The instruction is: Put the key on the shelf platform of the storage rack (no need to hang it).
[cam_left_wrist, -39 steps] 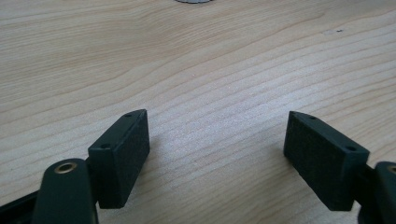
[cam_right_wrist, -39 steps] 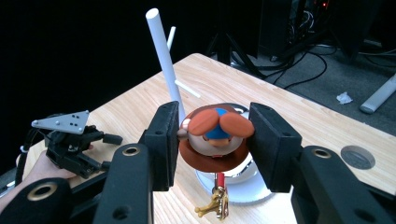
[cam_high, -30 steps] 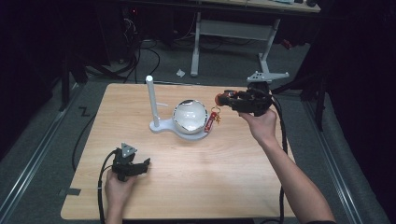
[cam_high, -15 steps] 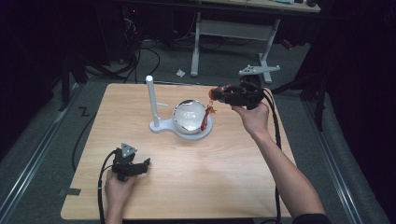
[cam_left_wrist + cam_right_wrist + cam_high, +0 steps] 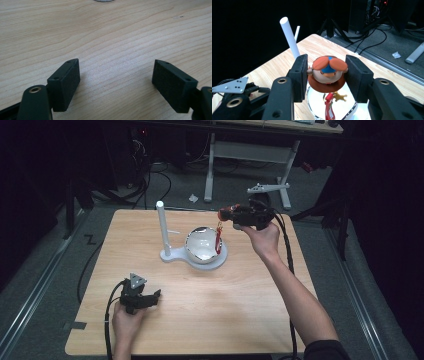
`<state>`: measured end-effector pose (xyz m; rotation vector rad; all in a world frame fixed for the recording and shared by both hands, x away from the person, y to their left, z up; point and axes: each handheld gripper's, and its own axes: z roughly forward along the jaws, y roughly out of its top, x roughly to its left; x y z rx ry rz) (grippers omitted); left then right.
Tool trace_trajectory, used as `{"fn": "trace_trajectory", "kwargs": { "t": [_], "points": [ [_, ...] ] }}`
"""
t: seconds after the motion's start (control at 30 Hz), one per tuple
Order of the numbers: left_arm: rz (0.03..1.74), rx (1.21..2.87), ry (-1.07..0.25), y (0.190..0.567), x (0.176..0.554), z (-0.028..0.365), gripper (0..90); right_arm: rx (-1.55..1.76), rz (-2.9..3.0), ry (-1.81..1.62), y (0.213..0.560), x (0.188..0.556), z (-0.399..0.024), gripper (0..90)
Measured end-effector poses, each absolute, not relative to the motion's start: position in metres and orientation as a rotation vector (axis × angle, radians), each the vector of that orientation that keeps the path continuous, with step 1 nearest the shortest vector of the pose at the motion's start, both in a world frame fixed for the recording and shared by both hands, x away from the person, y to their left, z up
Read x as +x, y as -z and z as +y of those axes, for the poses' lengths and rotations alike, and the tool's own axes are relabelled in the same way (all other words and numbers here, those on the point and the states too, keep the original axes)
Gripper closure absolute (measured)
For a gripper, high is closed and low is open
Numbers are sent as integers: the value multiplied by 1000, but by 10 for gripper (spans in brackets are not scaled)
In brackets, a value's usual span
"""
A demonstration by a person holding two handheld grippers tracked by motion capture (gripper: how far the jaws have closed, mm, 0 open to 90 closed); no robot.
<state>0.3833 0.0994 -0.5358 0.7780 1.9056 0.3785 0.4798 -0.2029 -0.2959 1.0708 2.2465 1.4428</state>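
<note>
Right gripper (image 5: 226, 213), raised above the far side of the table (image 5: 240, 295), its jaws closed on the head of a small orange-and-brown figurine (image 5: 327, 72). A red strap (image 5: 218, 240) hangs from the figurine, long axis vertical, straight down from the jaws into the white bowl (image 5: 202, 246). The bowl lies directly beneath this gripper, beside the white post (image 5: 163, 227) on a shared base. A release would likely call for a short descent only. Left gripper (image 5: 150, 297), jaws spread wide and empty, rests on the near tabletop, well apart from the bowl; the right hand is much the nearer.
</note>
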Motion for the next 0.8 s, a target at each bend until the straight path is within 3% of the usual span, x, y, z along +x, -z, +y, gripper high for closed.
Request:
{"fn": "trace_trajectory", "kwargs": {
  "t": [0.8],
  "points": [
    [1904,778,-375,536,383,99,228,1089,2275,-1452,316,497,-184,550]
  ]
}}
